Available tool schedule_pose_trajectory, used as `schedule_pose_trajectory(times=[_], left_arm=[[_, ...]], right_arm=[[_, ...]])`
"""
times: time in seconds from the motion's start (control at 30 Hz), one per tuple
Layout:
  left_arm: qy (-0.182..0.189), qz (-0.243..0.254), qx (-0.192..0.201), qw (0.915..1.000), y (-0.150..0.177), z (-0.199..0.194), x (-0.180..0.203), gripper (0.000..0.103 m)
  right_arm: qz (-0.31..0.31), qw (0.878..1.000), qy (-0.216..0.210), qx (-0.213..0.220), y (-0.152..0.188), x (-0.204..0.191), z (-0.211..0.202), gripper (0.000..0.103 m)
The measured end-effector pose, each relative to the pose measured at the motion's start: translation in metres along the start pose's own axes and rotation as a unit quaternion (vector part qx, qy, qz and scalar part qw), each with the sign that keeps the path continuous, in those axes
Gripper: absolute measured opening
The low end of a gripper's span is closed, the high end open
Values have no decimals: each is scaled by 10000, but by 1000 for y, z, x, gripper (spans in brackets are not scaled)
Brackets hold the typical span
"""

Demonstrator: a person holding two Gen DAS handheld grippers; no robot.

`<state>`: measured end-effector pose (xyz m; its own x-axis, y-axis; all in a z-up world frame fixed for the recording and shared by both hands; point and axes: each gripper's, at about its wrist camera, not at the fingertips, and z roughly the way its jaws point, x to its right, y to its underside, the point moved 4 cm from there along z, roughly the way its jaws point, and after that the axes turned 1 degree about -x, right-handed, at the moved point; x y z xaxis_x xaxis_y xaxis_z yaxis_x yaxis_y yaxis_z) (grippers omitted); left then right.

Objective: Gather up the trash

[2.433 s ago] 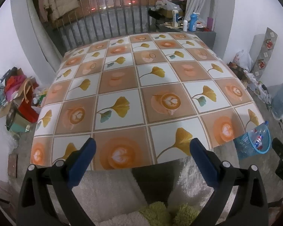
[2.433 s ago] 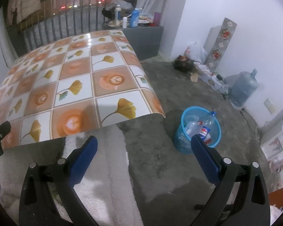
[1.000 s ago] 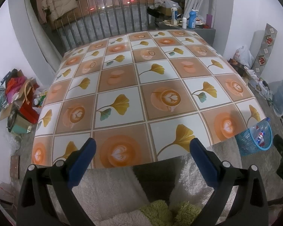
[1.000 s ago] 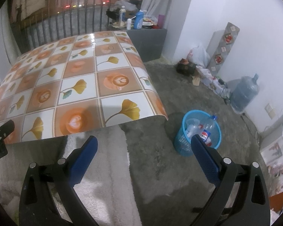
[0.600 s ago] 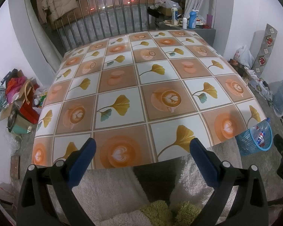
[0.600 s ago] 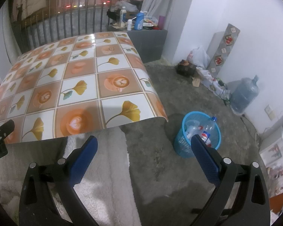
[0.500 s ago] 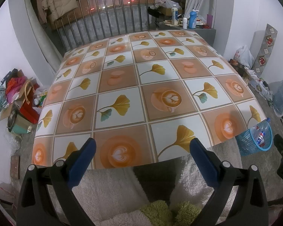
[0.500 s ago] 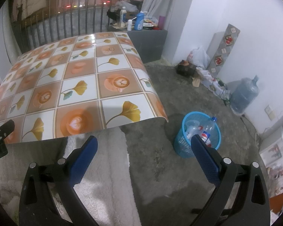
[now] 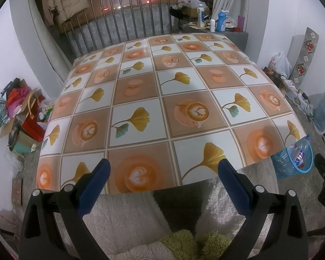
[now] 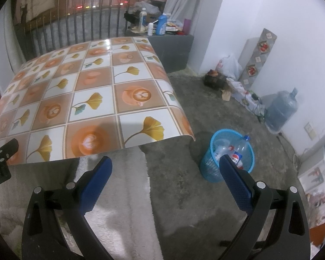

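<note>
Both the left tongs [image 9: 163,176] and the right tongs [image 10: 165,173] are spread wide and grip nothing, held at the near edge of the table [image 9: 140,91] with its ginkgo-leaf and latte-art cloth. The trash, plastic bottles [image 10: 238,150], stands in the blue mesh basket [image 10: 208,164] on the concrete floor [image 10: 205,112] just beside the table's near right corner.
</note>
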<state>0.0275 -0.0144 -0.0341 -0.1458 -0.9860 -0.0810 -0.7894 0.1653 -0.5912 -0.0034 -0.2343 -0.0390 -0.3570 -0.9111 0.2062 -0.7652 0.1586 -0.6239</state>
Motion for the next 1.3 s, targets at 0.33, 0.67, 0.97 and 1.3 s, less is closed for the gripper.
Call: schedule_pose_trajectory(times=[0.33,0.67,0.97,1.3], left_arm=[[1,-10,-23,10000,1,1,0,97],[2,-21,-48,10000,5,3,-1,97],[2,-10,-45,10000,5,3,-2,97],[7,-11,-44,10000,5,3,-2,97]], right_arm=[[1,10000,0,-1,0,0,2,95],[-2,10000,4,5,0,0,3,95],[0,10000,-1,6,0,-1,4,95],[-1,10000,5,9,0,-2,4,95]])
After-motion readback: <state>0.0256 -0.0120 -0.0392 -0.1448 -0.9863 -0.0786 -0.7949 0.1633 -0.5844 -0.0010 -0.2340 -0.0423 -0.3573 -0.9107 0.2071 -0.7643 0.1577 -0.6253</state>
